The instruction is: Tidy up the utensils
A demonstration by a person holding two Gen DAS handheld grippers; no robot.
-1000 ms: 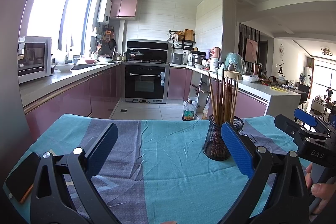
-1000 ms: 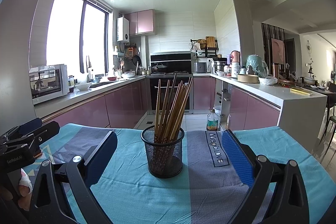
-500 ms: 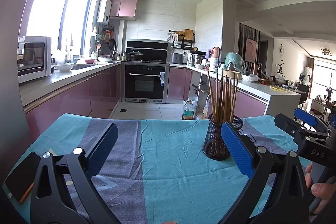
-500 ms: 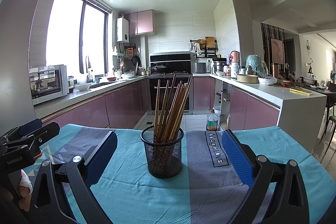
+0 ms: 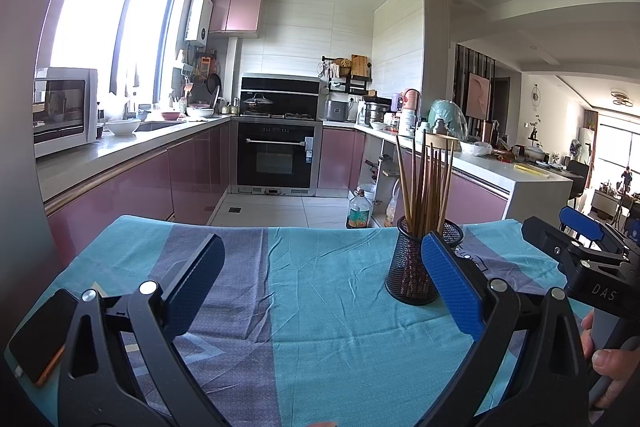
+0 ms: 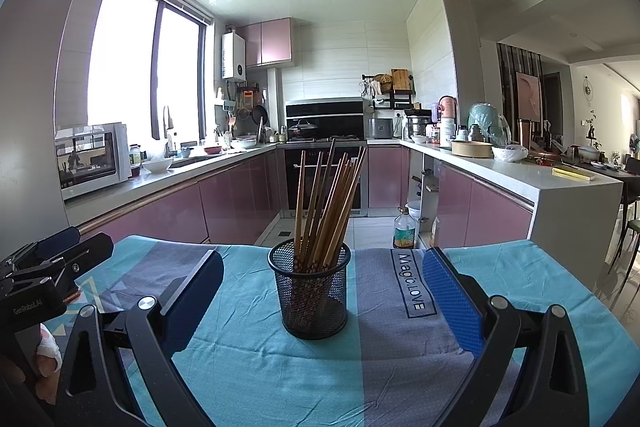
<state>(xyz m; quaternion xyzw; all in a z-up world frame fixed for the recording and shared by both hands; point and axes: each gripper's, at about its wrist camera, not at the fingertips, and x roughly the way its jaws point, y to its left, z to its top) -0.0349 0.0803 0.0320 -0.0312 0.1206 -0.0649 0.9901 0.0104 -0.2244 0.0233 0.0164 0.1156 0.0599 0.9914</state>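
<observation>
A black wire-mesh cylindrical cup (image 6: 309, 294) stands upright on a counter covered by a wrinkled teal and grey-purple patterned cloth (image 6: 256, 367). A bundle of slim brown wooden chopsticks (image 6: 326, 205) stands in the cup, the sticks fanning out and leaning toward the right. In the right wrist view the cup sits between the two blue textured pads of the right hand-held gripper (image 6: 320, 301), which is spread wide and grasps nothing; the pads are apart from the mesh. The left hand-held gripper (image 5: 320, 289) is likewise released and empty, above bare cloth, with the cup just behind its right pad. A dark flat smartphone with an orange edge (image 5: 40, 335) lies on the cloth at the left edge of the left wrist view.
</observation>
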